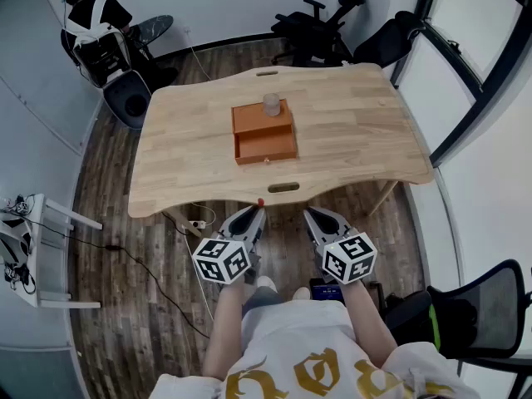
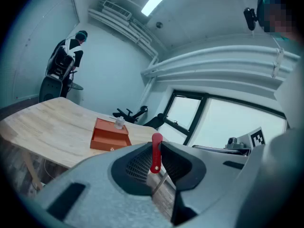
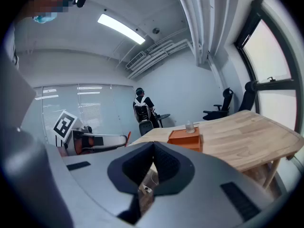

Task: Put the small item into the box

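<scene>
An orange box (image 1: 261,120) sits mid-table with its drawer (image 1: 266,147) pulled out toward me; a small clear jar (image 1: 271,104) stands on its top. My left gripper (image 1: 257,212) is held below the table's near edge, shut on a small red item (image 1: 260,202) that sticks up at its tips. The left gripper view shows the red item (image 2: 156,154) pinched upright between the jaws, with the box (image 2: 109,135) far ahead. Beside it, my right gripper (image 1: 308,214) is shut with nothing in it. Its closed tips (image 3: 153,144) point toward the box (image 3: 186,139).
The wooden table (image 1: 357,123) has a slot handle (image 1: 283,188) at its near edge. Office chairs (image 1: 320,23) stand behind it and a person (image 1: 91,19) is at the far left. A power strip (image 1: 197,224) and cables lie on the floor. A white rack (image 1: 29,248) stands at the left.
</scene>
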`<control>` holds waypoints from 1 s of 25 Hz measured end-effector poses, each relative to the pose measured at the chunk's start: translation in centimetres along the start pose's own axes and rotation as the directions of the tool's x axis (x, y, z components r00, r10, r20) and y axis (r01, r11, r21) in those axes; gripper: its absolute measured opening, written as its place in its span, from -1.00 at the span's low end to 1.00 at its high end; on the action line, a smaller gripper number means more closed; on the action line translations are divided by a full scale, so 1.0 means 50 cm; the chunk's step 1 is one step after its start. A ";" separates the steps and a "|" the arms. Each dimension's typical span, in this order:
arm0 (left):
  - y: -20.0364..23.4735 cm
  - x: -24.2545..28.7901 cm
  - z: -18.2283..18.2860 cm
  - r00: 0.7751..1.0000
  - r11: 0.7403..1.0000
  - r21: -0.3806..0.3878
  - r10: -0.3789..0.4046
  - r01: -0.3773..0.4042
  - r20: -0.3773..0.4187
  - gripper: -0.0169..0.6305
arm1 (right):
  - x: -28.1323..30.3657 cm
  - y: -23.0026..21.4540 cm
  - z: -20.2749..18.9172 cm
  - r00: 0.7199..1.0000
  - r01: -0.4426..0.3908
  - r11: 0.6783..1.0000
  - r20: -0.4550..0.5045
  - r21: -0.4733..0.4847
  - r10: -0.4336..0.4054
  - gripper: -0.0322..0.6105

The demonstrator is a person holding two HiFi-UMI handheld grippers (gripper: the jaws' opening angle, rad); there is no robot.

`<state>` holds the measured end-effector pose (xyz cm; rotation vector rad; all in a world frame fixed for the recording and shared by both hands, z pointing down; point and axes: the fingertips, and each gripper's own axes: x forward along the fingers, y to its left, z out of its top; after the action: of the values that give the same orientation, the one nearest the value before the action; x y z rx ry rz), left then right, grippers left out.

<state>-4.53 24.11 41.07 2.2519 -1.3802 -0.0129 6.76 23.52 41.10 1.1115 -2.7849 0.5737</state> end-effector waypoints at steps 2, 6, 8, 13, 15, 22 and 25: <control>0.006 -0.003 -0.001 1.000 1.000 0.000 0.008 -0.008 0.008 -0.77 | 0.002 0.003 -0.002 1.000 -0.020 1.000 -0.004 -0.007 0.020 -0.87; 0.008 -0.007 -0.010 1.000 1.000 0.006 0.017 -0.017 0.009 -0.77 | -0.004 0.005 -0.006 0.999 -0.038 0.999 -0.014 -0.019 0.038 -0.87; 0.003 -0.007 -0.010 1.000 1.000 0.000 0.015 -0.015 0.012 -0.77 | -0.010 0.007 -0.002 0.999 -0.047 0.999 -0.012 -0.025 0.047 -0.87; -0.018 -0.011 -0.022 1.000 1.000 0.007 0.004 -0.004 0.000 -0.77 | -0.025 0.004 -0.010 0.998 -0.057 0.997 -0.018 0.052 0.058 -0.87; -0.024 -0.016 -0.026 1.000 1.000 0.017 0.001 -0.001 -0.002 -0.77 | -0.030 0.006 -0.016 0.998 -0.064 0.995 -0.018 0.071 0.065 -0.87; 0.006 0.009 -0.029 1.000 1.000 -0.001 0.021 -0.021 -0.004 -0.77 | -0.020 -0.023 -0.050 0.997 -0.049 0.995 -0.056 0.085 0.053 -0.87; 0.028 0.035 -0.018 1.000 1.000 -0.003 0.018 -0.018 -0.008 -0.77 | 0.010 -0.055 -0.049 0.997 -0.028 0.994 -0.071 0.101 0.035 -0.86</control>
<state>-4.58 22.50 42.87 2.2348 -1.3956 0.0004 8.10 22.28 44.33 1.0440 -2.7429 0.7495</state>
